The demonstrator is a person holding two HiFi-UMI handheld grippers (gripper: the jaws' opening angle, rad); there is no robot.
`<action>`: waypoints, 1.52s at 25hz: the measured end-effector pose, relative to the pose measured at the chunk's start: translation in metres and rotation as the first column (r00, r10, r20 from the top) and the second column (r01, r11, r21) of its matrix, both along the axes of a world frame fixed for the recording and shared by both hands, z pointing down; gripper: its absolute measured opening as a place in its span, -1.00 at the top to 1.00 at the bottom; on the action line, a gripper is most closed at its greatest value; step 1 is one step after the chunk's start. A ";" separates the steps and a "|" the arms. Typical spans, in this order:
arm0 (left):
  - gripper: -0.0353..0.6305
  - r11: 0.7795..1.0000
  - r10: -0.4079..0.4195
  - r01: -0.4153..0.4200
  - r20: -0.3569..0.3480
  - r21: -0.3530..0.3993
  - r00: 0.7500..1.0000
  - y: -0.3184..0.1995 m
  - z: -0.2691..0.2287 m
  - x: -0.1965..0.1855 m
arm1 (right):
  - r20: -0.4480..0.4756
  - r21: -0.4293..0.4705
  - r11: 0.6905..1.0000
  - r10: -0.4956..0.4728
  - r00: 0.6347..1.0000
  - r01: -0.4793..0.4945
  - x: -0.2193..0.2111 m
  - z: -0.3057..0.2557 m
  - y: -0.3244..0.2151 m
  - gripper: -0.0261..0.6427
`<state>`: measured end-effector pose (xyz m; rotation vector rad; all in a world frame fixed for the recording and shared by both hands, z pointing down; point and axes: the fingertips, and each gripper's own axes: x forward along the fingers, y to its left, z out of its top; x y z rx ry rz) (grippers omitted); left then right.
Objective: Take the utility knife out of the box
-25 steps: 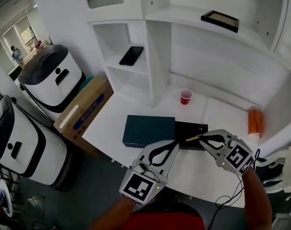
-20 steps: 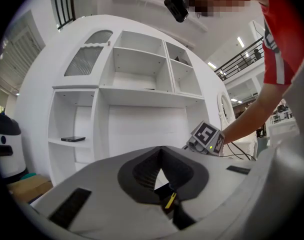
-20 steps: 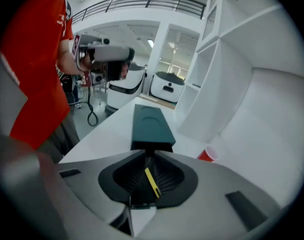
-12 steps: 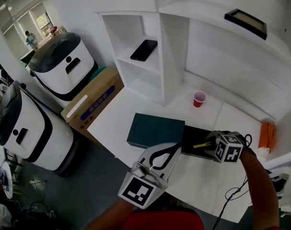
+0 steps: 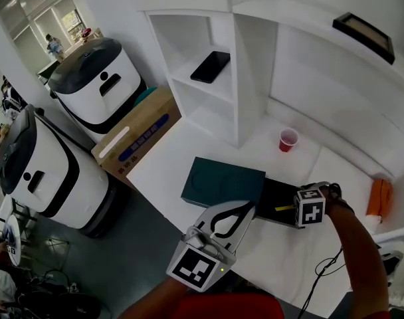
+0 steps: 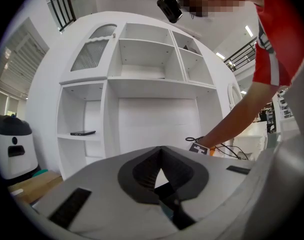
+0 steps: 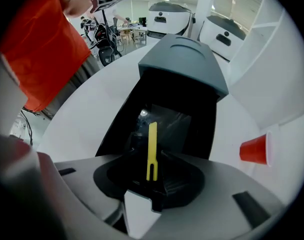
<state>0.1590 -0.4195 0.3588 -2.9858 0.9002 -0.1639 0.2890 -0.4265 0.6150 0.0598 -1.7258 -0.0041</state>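
An open black box lies on the white table, with its dark teal lid just left of it. My right gripper points straight down into the box. Its jaws are opening, and the utility knife, a black body with a yellow strip, lies between them on the box's floor. The pads stand clear of the knife. In the head view only the knife's yellow strip shows. My left gripper hovers level near the table's front edge, shut and empty, its tips meeting.
A red cup stands behind the box, seen also in the right gripper view. A phone lies on a shelf of the white cabinet. A cardboard carton and white machines stand left of the table. An orange object is at far right.
My right gripper has swung from level to pointing down and dropped onto the box, carrying the yellow-striped knife with it. Its jaws look wider. The left gripper has hardly shifted.
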 end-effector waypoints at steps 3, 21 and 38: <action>0.78 1.000 -0.005 0.005 0.001 -0.007 1.000 -0.002 0.002 -0.002 | -0.023 -0.044 0.999 -0.015 1.000 0.014 0.002 0.008 0.001 0.44; 0.78 1.000 -0.010 0.010 -0.001 -0.024 1.000 -0.010 0.009 -0.011 | -0.045 -0.088 0.996 -0.029 0.999 0.025 0.001 0.009 -0.005 0.68; 0.78 0.998 0.068 -0.068 -0.042 -0.002 0.997 0.010 -0.015 -0.001 | 0.863 0.110 0.732 0.265 0.431 -0.672 -0.042 -0.219 0.016 0.67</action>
